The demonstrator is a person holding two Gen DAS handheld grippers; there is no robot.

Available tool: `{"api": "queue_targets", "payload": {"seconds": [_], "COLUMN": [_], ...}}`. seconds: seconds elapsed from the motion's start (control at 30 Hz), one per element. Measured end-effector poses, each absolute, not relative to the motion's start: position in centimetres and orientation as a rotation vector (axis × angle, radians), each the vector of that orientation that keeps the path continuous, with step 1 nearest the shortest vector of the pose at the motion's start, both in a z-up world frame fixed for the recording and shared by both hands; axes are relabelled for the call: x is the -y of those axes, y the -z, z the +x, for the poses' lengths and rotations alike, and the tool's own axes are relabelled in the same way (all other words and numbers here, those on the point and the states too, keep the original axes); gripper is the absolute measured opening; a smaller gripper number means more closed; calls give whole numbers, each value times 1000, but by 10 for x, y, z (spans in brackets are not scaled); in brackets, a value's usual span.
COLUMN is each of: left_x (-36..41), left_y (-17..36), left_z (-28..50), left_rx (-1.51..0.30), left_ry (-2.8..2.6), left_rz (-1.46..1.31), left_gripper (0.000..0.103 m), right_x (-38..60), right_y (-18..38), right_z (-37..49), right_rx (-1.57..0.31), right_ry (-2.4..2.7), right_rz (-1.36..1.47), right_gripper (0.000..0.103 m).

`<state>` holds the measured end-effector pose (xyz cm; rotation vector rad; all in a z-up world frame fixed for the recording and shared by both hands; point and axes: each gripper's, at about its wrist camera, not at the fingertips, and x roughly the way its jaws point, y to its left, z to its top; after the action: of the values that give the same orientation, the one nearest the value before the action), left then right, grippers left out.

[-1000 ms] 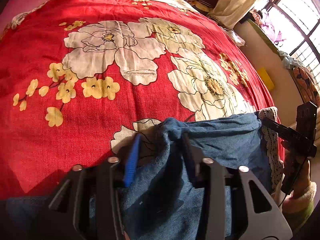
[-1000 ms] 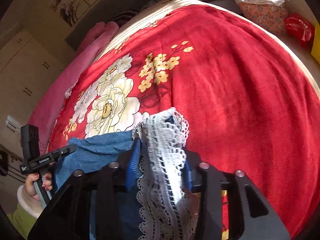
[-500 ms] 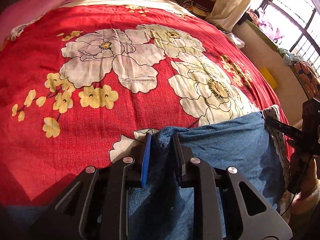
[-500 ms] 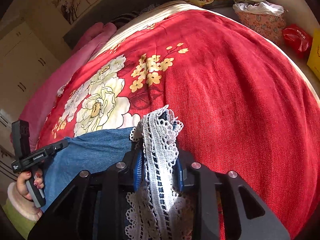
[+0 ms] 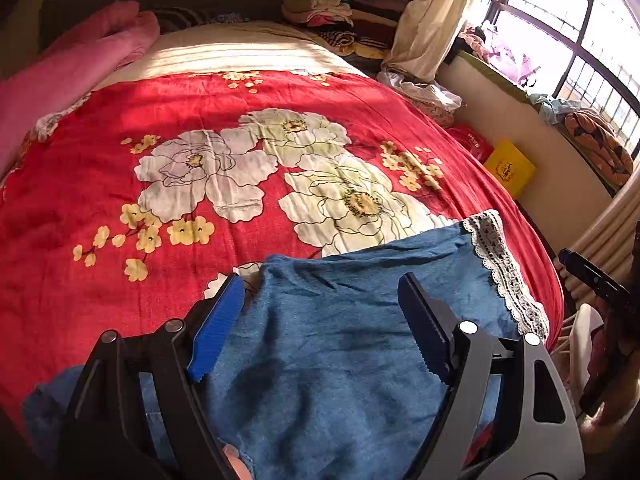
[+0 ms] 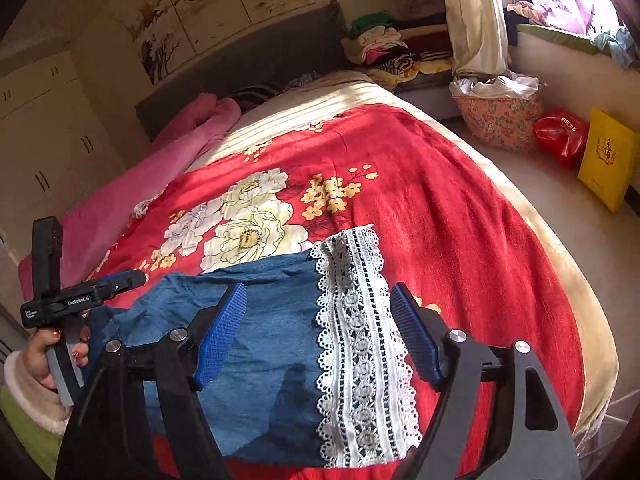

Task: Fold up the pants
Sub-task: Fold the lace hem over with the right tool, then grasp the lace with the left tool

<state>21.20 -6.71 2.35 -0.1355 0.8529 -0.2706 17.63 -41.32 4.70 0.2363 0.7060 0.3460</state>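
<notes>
red floral bedspread [image 5: 120,184] under blue pants [image 5: 340,360], beneath both parted claws

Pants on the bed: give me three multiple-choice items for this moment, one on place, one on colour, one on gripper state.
1. Where does the lace trim run on the pants?
A. along their right edge
B. along their left edge
C. across their middle

2. What colour is the bedspread under the pants?
A. green
B. red with flowers
C. plain white

3. How do the left gripper and right gripper stand?
A. both clamped on denim
B. one clamped
C. both open

Key: 1 A, the lace borders the right side in both views. 2 B, red floral cloth surrounds them. 3 C, the pads stand wide apart, clear of the fabric.
</notes>
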Motion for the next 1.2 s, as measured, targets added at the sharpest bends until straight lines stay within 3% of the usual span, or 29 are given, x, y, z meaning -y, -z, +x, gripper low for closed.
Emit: {"api": "queue_targets", "payload": {"seconds": [0.33,0.47,0.87,1.2], "left_x": [108,122,163,212], "left_y": [-60,-65,-38,-9], "left_z": [182,173,164,230], "left_rx": [-777,-762,-825,-881], "left_ry": [334,342,414,498], "left_rz": [-55,-21,49,198], "left_gripper": [83,88,92,92], "right_x": [426,426,440,450], "right_y": [-65,-61,-25,23], "right_z": [112,95,70,90], "right_rx": [-619,-617,-700,-837], "right_ry": [-278,-259,-220,-244], "right_rz": [254,249,330,539], "right_gripper": [92,93,95,95]}}
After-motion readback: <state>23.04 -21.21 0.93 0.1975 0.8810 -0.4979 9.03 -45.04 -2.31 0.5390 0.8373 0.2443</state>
